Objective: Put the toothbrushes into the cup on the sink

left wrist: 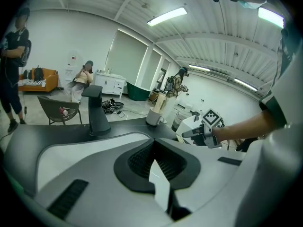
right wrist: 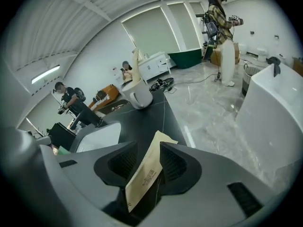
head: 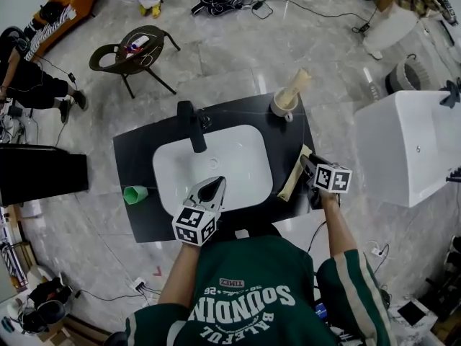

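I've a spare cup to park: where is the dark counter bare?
Bare: the dark counter left of the white basin, behind the green cup; also between black faucet and white mug. Crowded: right edge, where the right gripper straddles a tan paper packet.

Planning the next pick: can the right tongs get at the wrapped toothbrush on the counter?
Likely yes: the right tongs stand open astride the wrapped toothbrush, and nothing blocks them.

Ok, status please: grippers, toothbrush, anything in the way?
Left gripper shut, empty, over basin. Right gripper open, toothbrush packet between jaws, on counter. Cup holds another packet. Nothing blocking.
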{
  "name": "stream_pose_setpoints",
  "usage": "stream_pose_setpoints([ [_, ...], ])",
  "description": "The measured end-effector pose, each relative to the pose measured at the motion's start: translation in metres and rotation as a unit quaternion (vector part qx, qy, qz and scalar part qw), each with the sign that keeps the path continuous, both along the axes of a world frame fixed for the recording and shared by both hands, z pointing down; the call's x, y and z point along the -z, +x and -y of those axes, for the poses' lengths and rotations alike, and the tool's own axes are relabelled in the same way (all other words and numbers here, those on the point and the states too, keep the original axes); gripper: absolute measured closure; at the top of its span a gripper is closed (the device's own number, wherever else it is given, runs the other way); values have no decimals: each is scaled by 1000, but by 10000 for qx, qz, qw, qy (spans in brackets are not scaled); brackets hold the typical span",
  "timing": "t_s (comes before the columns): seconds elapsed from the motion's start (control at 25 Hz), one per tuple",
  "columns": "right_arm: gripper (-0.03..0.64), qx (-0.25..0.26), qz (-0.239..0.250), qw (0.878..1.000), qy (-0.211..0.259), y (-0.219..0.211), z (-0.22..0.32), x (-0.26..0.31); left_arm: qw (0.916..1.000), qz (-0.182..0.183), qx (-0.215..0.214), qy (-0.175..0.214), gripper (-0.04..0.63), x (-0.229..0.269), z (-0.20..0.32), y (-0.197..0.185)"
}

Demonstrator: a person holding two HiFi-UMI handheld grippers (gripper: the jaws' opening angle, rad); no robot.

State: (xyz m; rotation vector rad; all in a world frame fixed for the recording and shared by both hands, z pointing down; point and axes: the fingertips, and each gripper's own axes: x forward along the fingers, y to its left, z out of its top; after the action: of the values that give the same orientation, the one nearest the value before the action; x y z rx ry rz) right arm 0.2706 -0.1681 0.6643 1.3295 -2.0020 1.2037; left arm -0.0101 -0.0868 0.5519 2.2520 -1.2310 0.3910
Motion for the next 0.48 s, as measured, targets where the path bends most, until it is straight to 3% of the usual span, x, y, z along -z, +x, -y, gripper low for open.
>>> stream_pose_setpoints([
  [0.48, 469, -177, -220, 9929, -1158, 8, 5, -30, 9997, -3, 253, 2, 586, 5, -6, -16],
])
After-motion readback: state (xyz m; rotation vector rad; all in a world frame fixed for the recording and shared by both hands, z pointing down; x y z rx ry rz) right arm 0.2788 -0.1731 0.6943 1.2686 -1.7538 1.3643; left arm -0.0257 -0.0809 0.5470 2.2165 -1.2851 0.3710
